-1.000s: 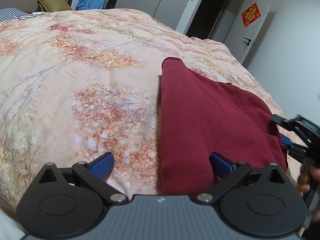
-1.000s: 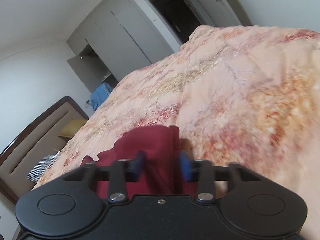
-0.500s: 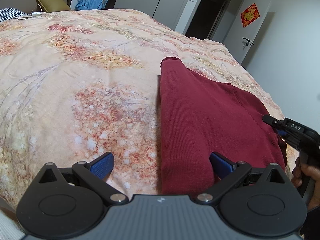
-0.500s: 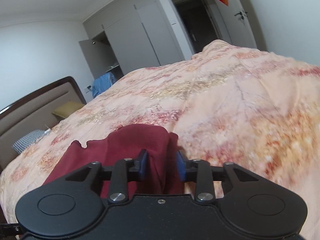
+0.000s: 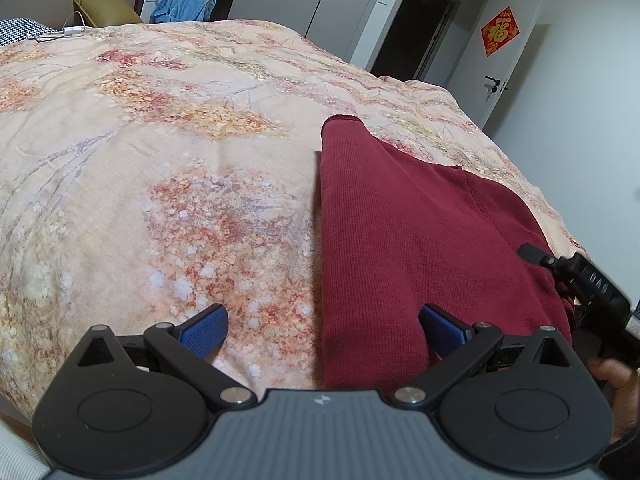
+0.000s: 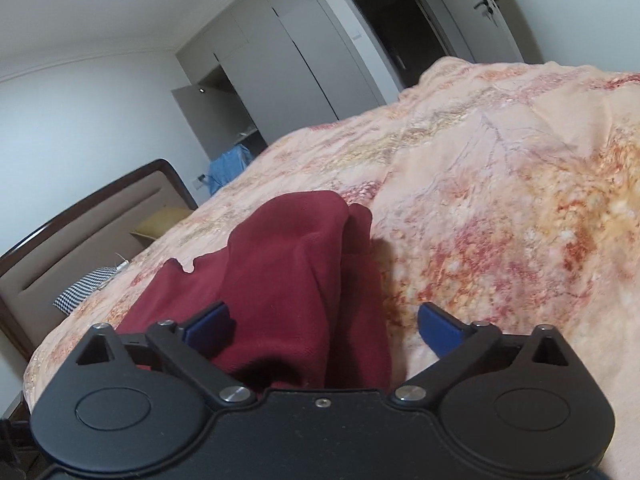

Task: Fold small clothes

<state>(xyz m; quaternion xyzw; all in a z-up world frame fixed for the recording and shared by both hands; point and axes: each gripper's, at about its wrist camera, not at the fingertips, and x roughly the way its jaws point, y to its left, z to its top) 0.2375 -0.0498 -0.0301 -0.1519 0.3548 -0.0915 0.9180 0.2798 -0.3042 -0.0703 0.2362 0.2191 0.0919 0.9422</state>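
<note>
The right gripper (image 6: 322, 326) is opening, its jaws spread wide. A raised fold of the dark red garment (image 6: 288, 280) stands between the blue pads (image 6: 438, 330), but neither pad presses on it; the cloth bunches up into a rounded peak just beyond the fingers and slumps toward the gripper body. In the left wrist view the right gripper (image 5: 576, 280) appears at the right edge, at the near right corner of the garment, with part of the person's hand (image 5: 618, 380) below it.

The left gripper (image 5: 322, 326) is also spread wide and holds nothing. Its left pad (image 5: 204, 330) is over the bare bedspread; its right pad (image 5: 440, 330) is over the near part of the garment. Whether the pads touch the surfaces below cannot be determined.

The garment (image 5: 420, 232) lies on the right half of the floral peach bedspread (image 5: 160, 152), folded into a long strip. Its left edge runs straight from near to far and ends in a narrow rounded tip at the far end.

Beyond the bed: a checked pillow (image 6: 82, 286) and a yellow cushion (image 6: 164, 220) by the headboard (image 6: 92, 216), a blue cloth (image 5: 186, 2) near the grey wardrobe (image 6: 296, 52), and a dark open doorway (image 5: 412, 28) beside a white door with a red ornament (image 5: 499, 30).
</note>
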